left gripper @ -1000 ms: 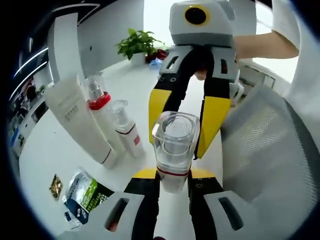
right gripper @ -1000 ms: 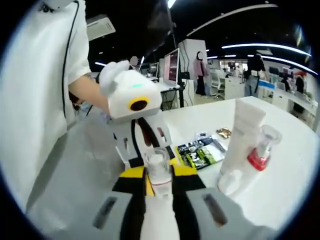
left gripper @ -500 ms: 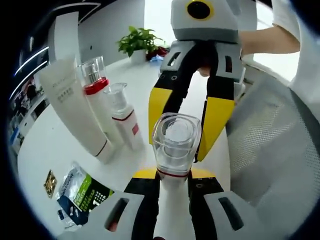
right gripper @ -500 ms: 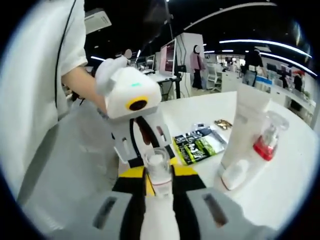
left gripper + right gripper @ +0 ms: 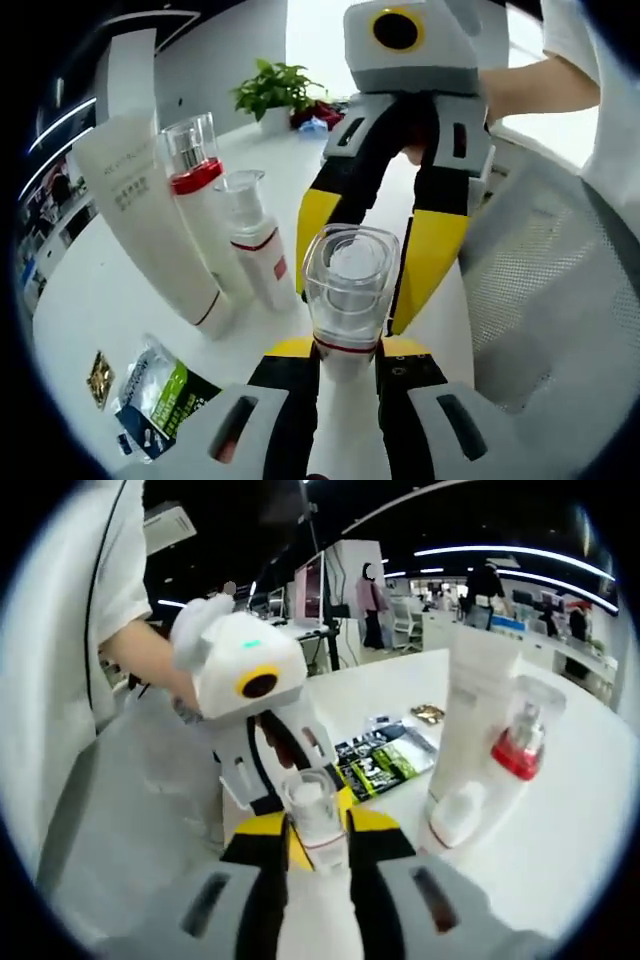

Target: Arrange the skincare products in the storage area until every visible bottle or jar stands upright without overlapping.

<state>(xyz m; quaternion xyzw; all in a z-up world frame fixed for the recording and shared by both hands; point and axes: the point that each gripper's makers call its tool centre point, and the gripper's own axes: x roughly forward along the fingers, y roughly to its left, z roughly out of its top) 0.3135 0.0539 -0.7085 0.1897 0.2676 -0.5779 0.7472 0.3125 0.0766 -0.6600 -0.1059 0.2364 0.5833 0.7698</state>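
A white bottle with a clear cap (image 5: pixel 350 280) and a thin red band is off the table, between my left gripper's (image 5: pixel 347 350) jaws, which are shut on its body. My right gripper (image 5: pixel 350 305) faces it from above, its yellow fingers (image 5: pixel 430 245) flanking the cap. In the right gripper view the same bottle (image 5: pixel 315 815) runs up between my right gripper's (image 5: pixel 318 828) jaws, shut on it, with the left gripper (image 5: pixel 285 780) just behind. On the white table (image 5: pixel 90 300) stand a white tube (image 5: pixel 150 220), a red-collared bottle (image 5: pixel 195 180) and a smaller bottle (image 5: pixel 255 240).
Green sachets (image 5: pixel 160 395) and a small gold packet (image 5: pixel 98 377) lie flat near the tube. A potted plant (image 5: pixel 275 90) stands at the table's far end. A grey mesh chair (image 5: pixel 540 280) is close beside the grippers. A person's sleeve (image 5: pixel 60 630) fills the left side.
Both views have shifted slightly with the hands. The bottle stays held between the jaws and the two grippers keep facing each other. The standing products have not moved on the table.
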